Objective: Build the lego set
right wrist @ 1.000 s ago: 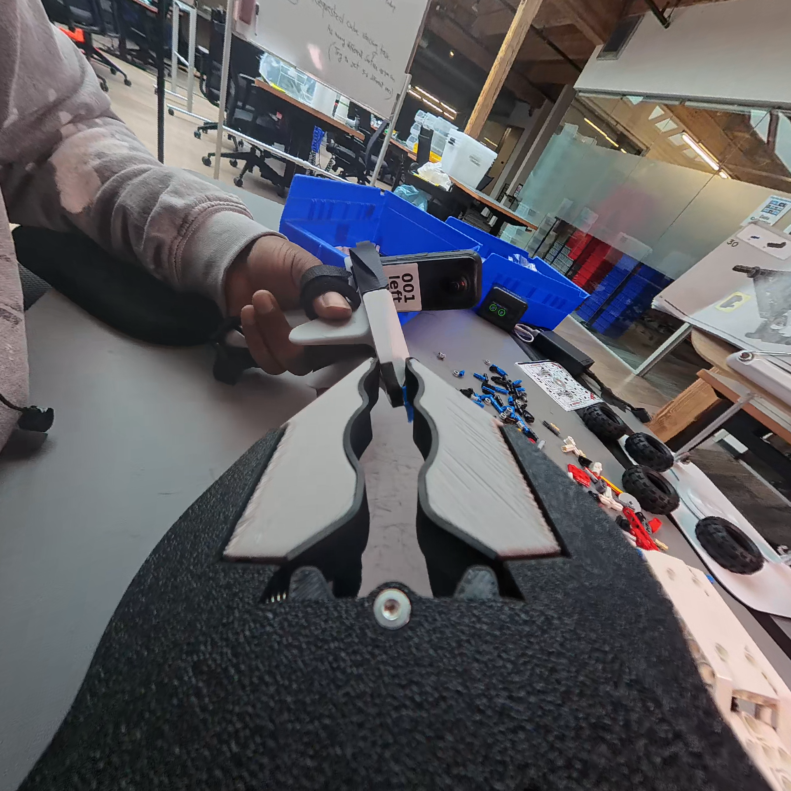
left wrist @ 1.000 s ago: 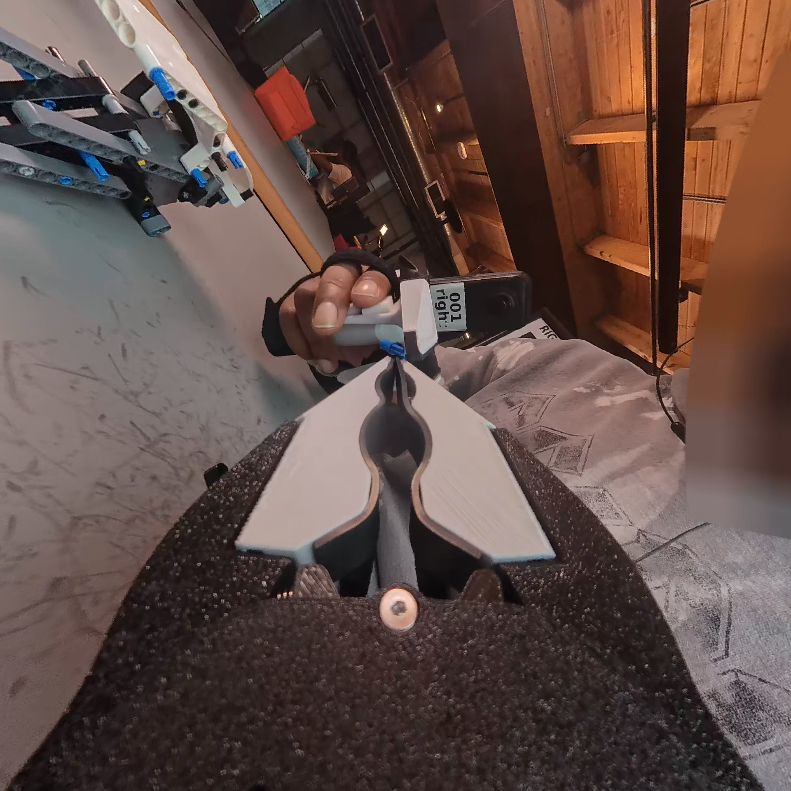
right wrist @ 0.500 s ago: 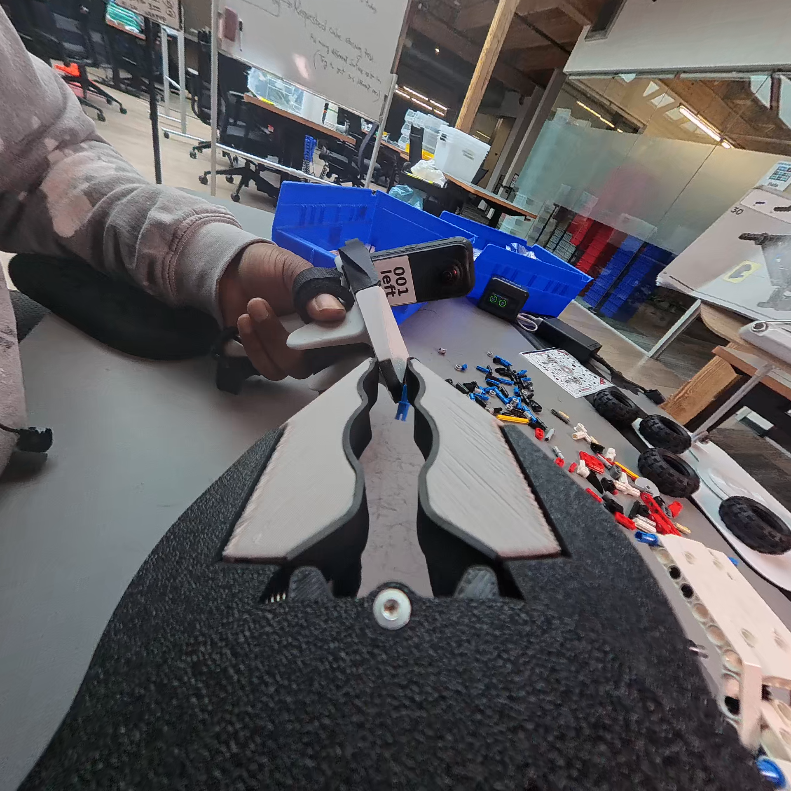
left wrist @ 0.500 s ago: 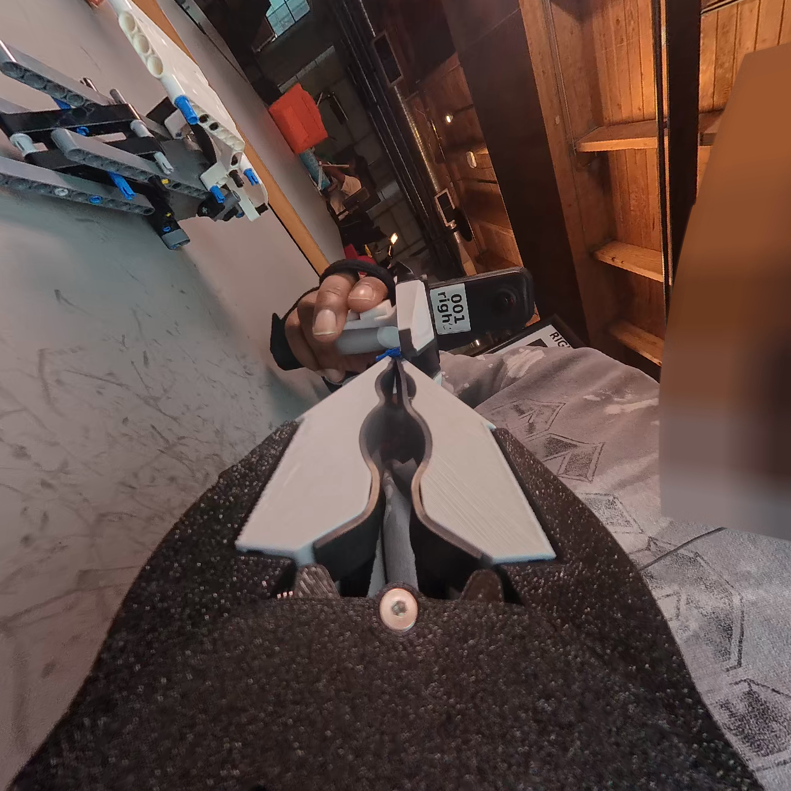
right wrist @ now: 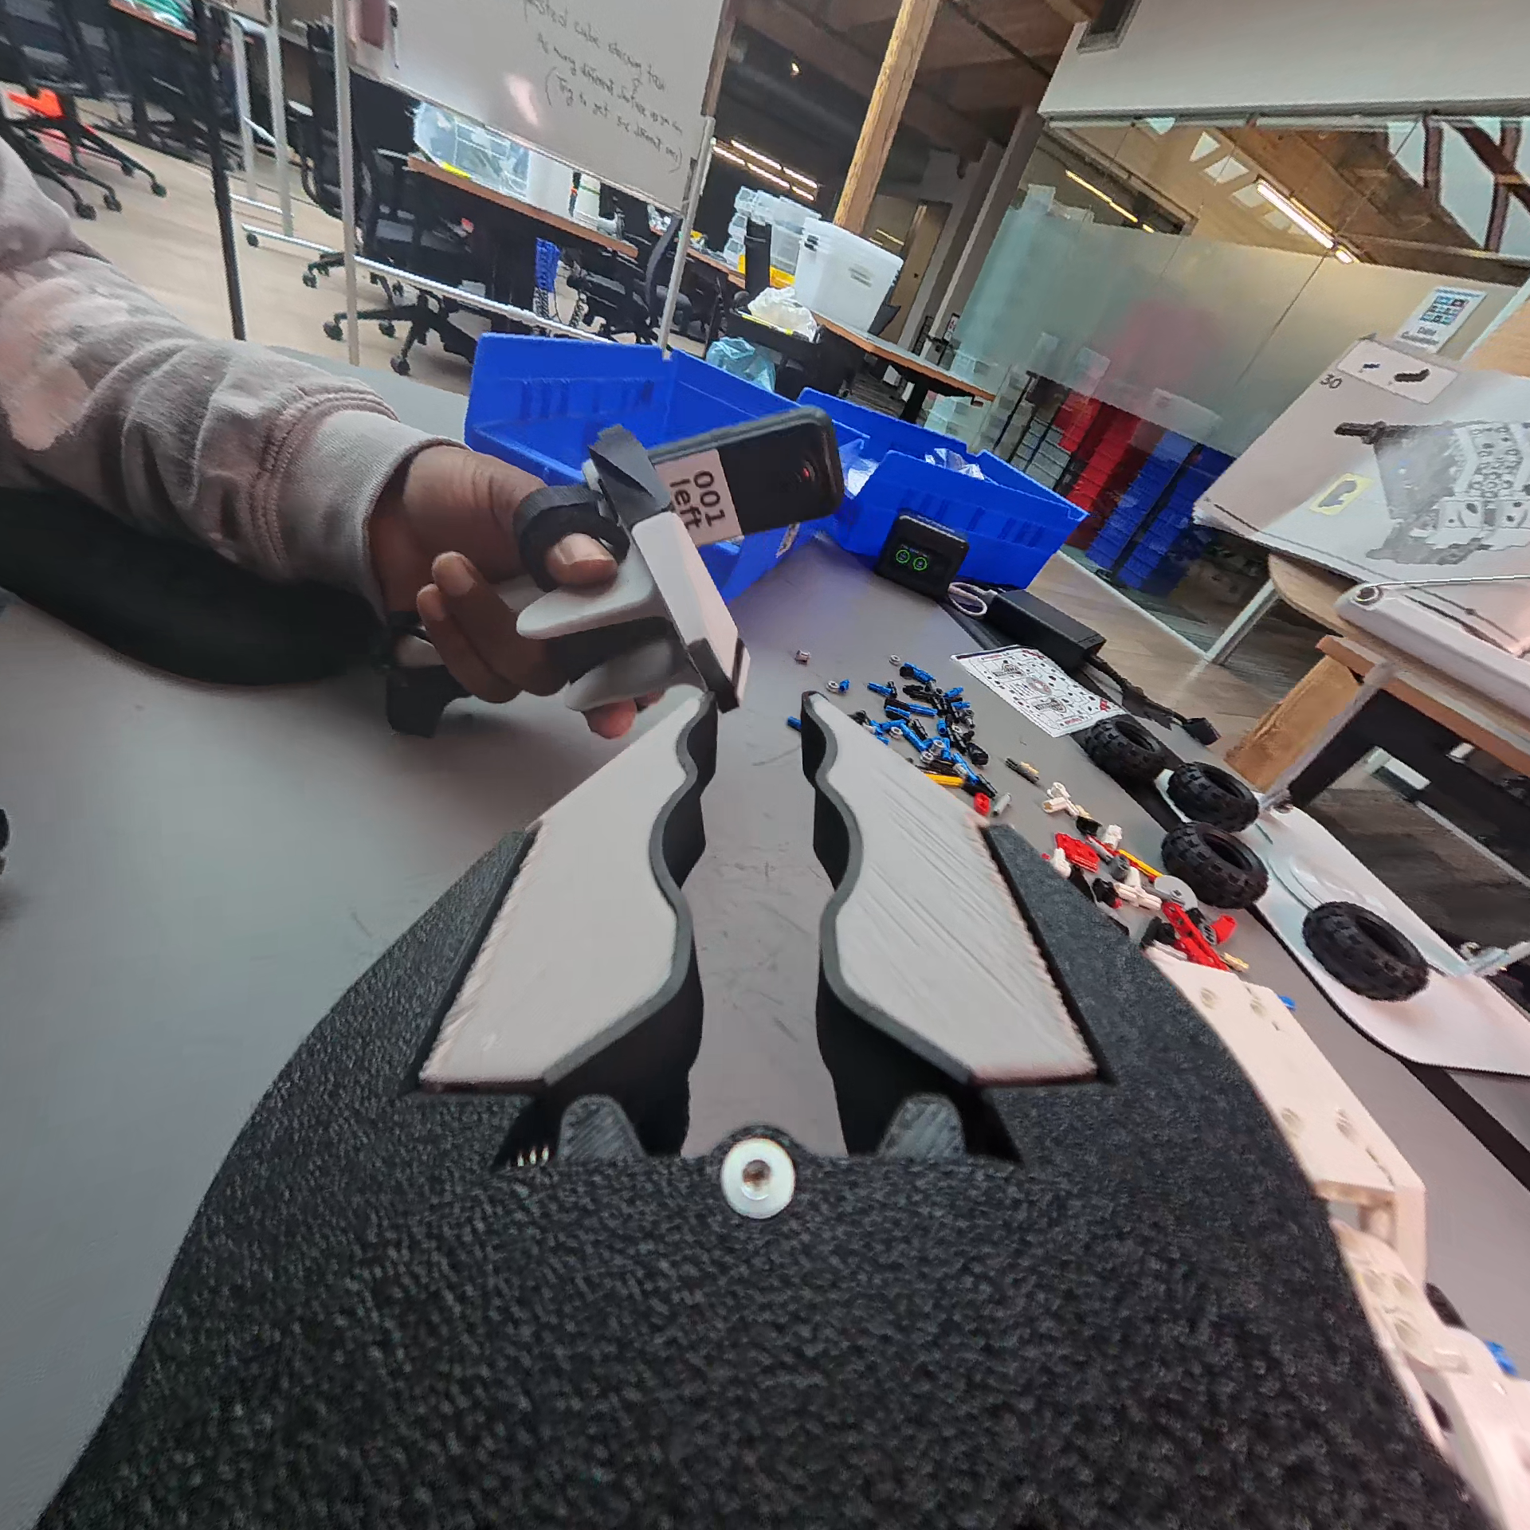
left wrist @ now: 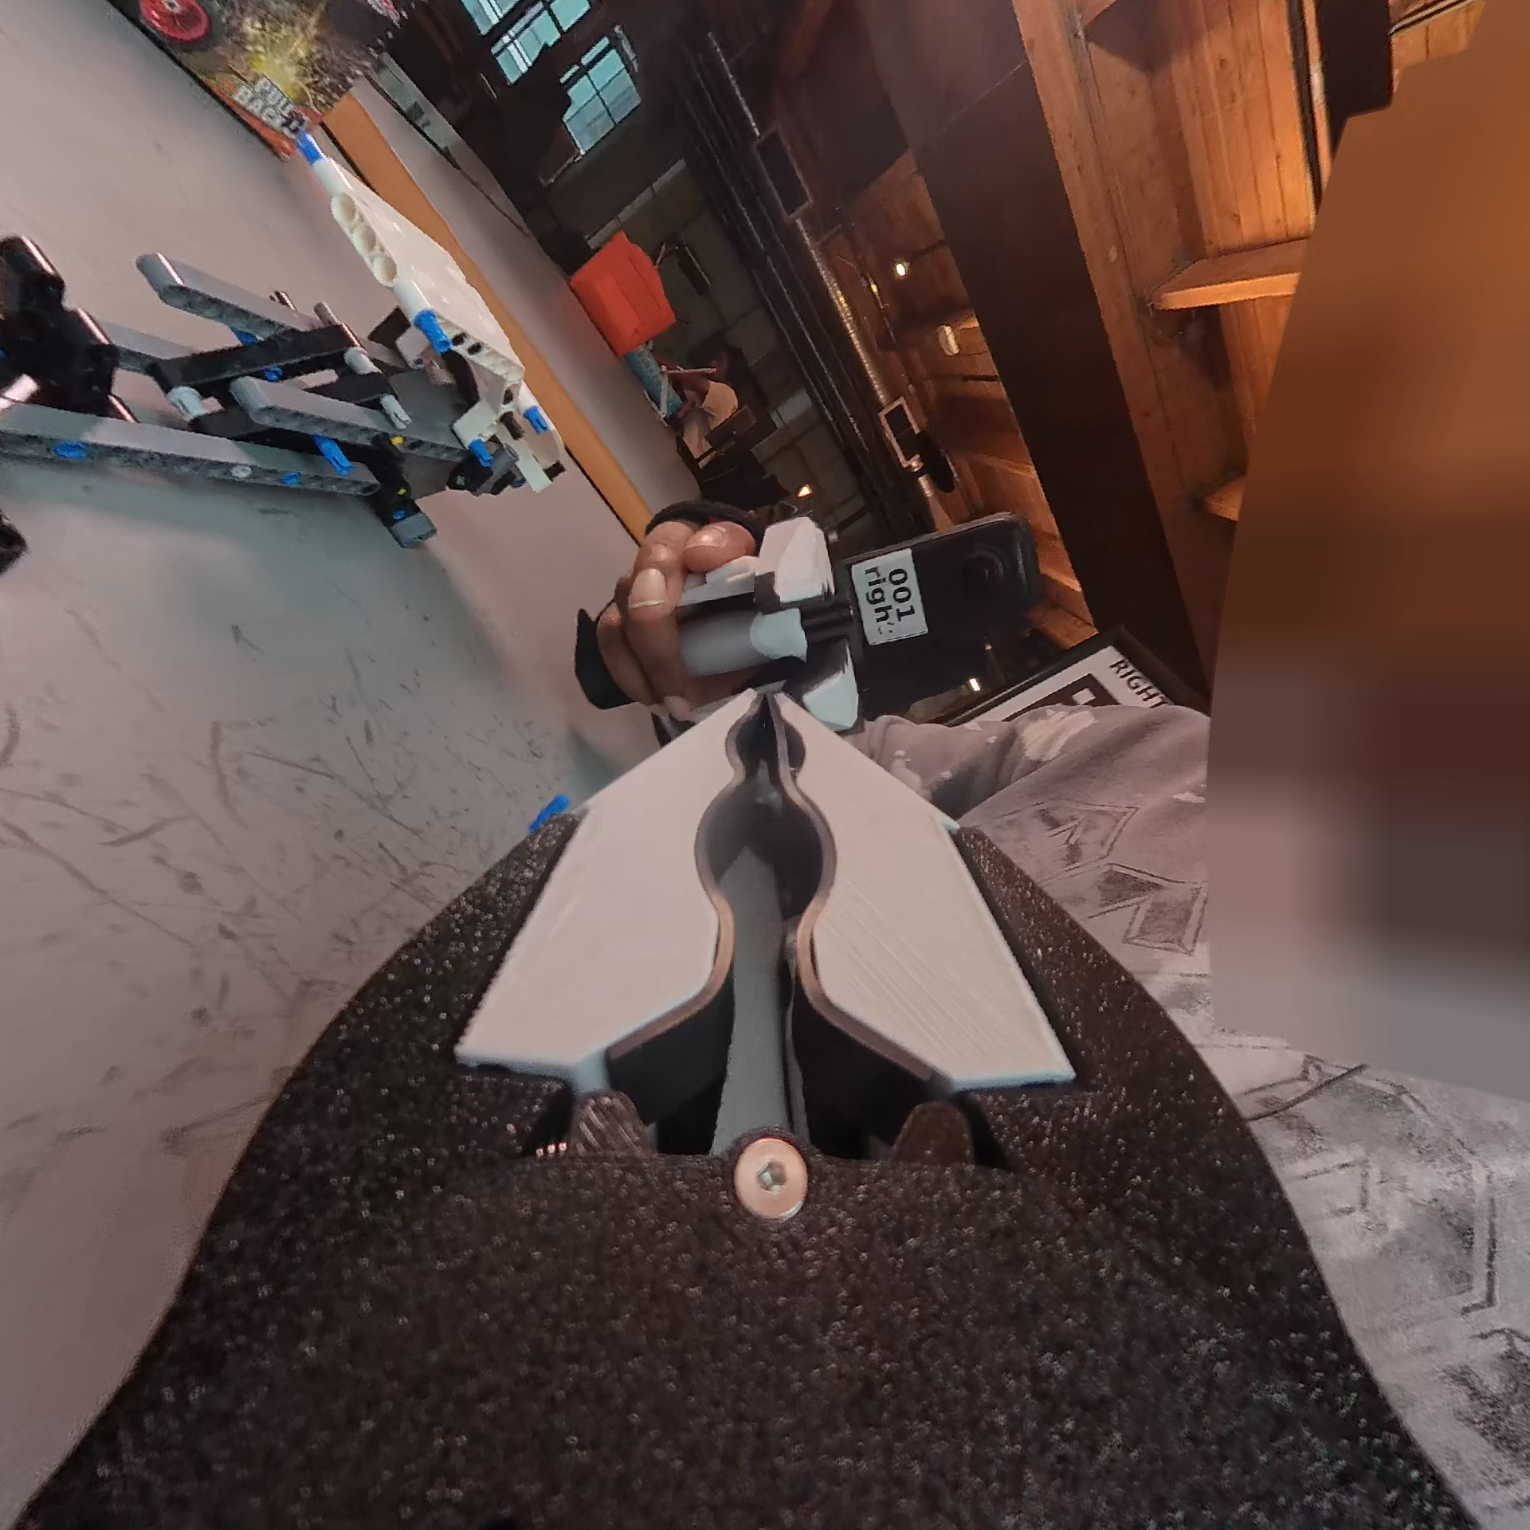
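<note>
Two blue plastic bins (right wrist: 952,513) are being shown at the far side of the table (right wrist: 207,869) in the right wrist view; something pale is lying in the nearer one, but it cannot be made out, and the farther bin's inside is being hidden by its wall. Loose blue and black pins (right wrist: 919,720) are lying scattered on the table just before the bins, with red and white pieces (right wrist: 1134,886) farther right and four black tyres (right wrist: 1213,865) being lined up beside a white sheet.

The right claw (right wrist: 757,712) is being held spread, with nothing between its fingers. The left claw (left wrist: 766,704) is being held pressed together; whether anything is pinched at its tips cannot be told, since the tips are being overlapped by the other gripper. A small blue pin (left wrist: 548,813) is lying on the table just beside the left claw's finger.

The partly built lego model (left wrist: 315,406), made of grey and black beams with a white panel, is resting on the table well apart from both claws. In the right wrist view only its white edge (right wrist: 1325,1159) is being shown, cut off at the frame's right border.
</note>
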